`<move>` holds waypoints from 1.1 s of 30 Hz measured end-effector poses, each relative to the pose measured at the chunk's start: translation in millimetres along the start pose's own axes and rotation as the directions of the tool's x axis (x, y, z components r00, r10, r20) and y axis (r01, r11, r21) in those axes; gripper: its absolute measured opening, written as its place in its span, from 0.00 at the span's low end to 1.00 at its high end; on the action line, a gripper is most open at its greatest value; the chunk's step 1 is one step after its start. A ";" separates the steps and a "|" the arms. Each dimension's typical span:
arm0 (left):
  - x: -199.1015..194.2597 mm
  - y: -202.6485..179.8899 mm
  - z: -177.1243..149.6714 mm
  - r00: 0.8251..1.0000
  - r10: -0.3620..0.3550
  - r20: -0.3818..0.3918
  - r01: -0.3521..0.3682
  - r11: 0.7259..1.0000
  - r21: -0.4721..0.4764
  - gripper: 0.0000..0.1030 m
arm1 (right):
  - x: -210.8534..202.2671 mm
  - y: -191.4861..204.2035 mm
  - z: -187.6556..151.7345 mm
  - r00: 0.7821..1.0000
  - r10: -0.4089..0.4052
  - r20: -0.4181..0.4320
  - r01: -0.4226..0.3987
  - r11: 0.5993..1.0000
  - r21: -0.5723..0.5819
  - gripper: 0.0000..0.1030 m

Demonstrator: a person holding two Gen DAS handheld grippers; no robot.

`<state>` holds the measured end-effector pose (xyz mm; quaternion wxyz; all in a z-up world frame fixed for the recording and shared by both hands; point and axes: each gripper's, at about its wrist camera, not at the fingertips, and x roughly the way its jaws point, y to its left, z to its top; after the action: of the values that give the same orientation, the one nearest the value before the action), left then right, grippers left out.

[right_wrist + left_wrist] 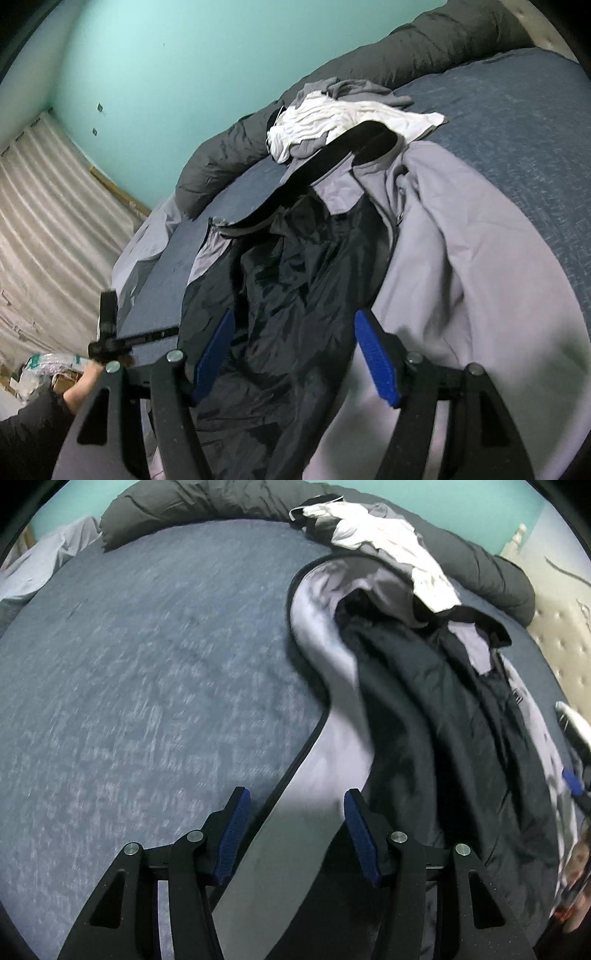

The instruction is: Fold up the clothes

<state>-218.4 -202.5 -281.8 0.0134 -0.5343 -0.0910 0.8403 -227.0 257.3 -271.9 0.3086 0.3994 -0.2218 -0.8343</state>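
Hovering over a grey jacket (325, 760) with dark lining (291, 295), spread crumpled on the blue bedspread (147, 664). Judging this as the early step: laying the jacket flat before any fold, nothing yet gripped.

Holding the left gripper (293, 830) with jaws apart and empty, the piped grey edge of the jacket lying directly beneath and between the blue pads (232, 834). Bare bedspread stretching away to its left, dark lining bunching just to its right.

Holding the right gripper (295, 354) parted too, nothing pressed between its pads, the lining lying straight ahead under the gap, grey outer cloth rising to its right. Showing beyond it, farther up the bed, a white garment (332, 122) heaped on more grey clothes against a rolled dark duvet (229, 155).

Calling next, likely, for lowering each gripper onto a jacket edge, closing on cloth, then pulling outward to smooth it.

Reading no brand or label: a small pale mark on the lining near the left gripper's far right staying too blurred to make out.
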 end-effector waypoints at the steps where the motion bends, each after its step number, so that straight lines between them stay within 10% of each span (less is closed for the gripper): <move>1: 1.3 4.8 -4.2 1.000 0.001 -0.013 -0.001 1.000 -0.007 0.55 | 1.2 -1.3 -0.1 1.000 0.009 -0.006 -0.009 1.000 0.004 0.67; 11: 11.4 37.4 -44.8 0.995 -0.033 -0.093 0.023 0.993 -0.112 0.53 | -6.7 4.6 7.5 0.999 0.040 0.026 -0.040 0.999 -0.003 0.67; 17: -0.6 23.7 -56.0 0.997 -0.021 -0.077 0.016 0.998 -0.068 0.10 | -14.3 6.2 8.0 0.998 0.054 0.042 -0.054 0.998 0.011 0.67; 33: -111.5 -82.1 -33.4 0.986 -0.136 0.094 0.124 0.985 0.124 0.06 | -39.7 -4.1 17.2 0.994 0.060 0.087 -0.065 0.996 0.055 0.68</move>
<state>-146.6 -130.5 -182.0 0.0951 -0.4819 -0.0767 0.8677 -222.7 289.8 -243.4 0.3131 0.3652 -0.2713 -0.8337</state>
